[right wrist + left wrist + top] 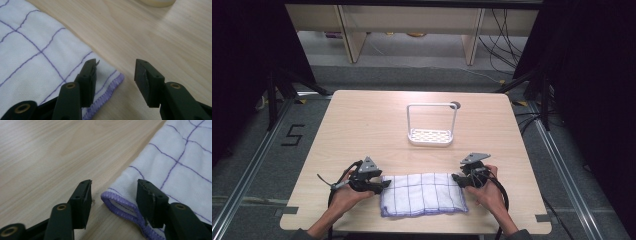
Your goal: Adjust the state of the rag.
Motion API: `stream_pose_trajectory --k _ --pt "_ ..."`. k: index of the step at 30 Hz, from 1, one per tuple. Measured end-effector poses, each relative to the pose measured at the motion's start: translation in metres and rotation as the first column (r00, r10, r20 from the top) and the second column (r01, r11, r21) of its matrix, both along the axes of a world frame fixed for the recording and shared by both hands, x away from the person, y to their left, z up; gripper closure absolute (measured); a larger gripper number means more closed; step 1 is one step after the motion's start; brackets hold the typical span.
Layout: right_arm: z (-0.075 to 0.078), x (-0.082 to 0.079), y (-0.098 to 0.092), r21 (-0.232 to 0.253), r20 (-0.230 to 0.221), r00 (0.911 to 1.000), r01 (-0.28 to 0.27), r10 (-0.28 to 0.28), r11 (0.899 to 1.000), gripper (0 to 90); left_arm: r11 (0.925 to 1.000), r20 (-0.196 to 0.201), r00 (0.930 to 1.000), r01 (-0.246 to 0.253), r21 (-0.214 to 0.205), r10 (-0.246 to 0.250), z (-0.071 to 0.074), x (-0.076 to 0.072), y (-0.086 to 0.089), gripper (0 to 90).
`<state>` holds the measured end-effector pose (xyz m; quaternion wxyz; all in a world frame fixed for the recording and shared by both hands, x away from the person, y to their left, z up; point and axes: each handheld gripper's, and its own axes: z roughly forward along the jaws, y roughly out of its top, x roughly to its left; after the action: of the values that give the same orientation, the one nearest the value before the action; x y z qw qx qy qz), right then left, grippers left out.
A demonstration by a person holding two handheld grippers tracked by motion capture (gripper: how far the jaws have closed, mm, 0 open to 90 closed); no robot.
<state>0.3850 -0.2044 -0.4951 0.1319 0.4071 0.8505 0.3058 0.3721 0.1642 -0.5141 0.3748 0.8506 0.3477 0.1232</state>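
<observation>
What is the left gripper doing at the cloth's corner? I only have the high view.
Observer: The left gripper is open. A corner of the cloth lies between its jaws, not pinched.
Operator: And the right gripper?
Observer: The right gripper is open too, with one jaw over the cloth and the other over bare table.
Operator: Is it a single layer?
Observer: No. At the left corner the purple hem folds over, so the cloth is doubled there.
</observation>
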Motion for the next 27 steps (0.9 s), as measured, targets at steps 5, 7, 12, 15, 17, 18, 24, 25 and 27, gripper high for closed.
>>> stream_pose_trajectory --k 5,7,12,15,17,18,24,25,27 --pt "-0.004 0.001 0.0 -0.024 0.001 0.9998 -0.022 0.022 0.999 56.9 0.9998 -0.002 0.9998 0.02 -0.002 -0.02 -0.001 0.0 0.0 53.2" --pt "-0.004 0.001 0.0 -0.028 0.01 0.9996 -0.026 0.026 0.999 58.1 0.9996 -0.005 0.9996 0.028 -0.005 -0.028 -0.001 0.0 0.0 56.4" --pt "-0.005 0.002 -0.001 0.0 -0.001 0.9999 -0.015 0.015 1.0 62.9 0.9981 -0.015 0.9984 0.053 -0.029 -0.054 -0.001 0.001 0.002 66.4" --pt "-0.005 0.003 -0.002 0.004 0.008 0.9992 -0.039 0.039 0.999 68.9 0.9971 -0.013 0.9974 0.071 -0.028 -0.071 -0.001 -0.001 -0.001 75.7" --pt "-0.004 0.002 -0.001 0.027 -0.024 0.9992 -0.03 0.031 0.999 76.9 0.9968 -0.001 0.9969 0.079 -0.016 -0.079 -0.001 -0.002 -0.001 78.3" --pt "-0.005 0.002 -0.001 0.032 -0.023 0.999 -0.038 0.039 0.999 79.6 0.9972 -0.002 0.9973 0.073 -0.017 -0.073 -0.001 -0.003 -0.001 79.1" --pt "0.003 0.006 -0.002 0.044 -0.011 0.9982 -0.058 0.058 0.997 85.1 0.9972 -0.007 0.9979 0.064 -0.038 -0.064 0.0 -0.013 0.0 81.2" --pt "0.004 0.009 -0.002 0.053 0.016 0.9981 -0.06 0.059 0.997 85.2 0.9967 -0.011 0.9972 0.074 -0.034 -0.075 0.0 -0.017 0.001 81.4" --pt "0.011 0.015 0.001 0.04 0.012 0.9971 -0.075 0.075 0.996 85.4 0.9947 -0.02 0.996 0.086 -0.055 -0.087 0.0 -0.025 0.001 81.5"
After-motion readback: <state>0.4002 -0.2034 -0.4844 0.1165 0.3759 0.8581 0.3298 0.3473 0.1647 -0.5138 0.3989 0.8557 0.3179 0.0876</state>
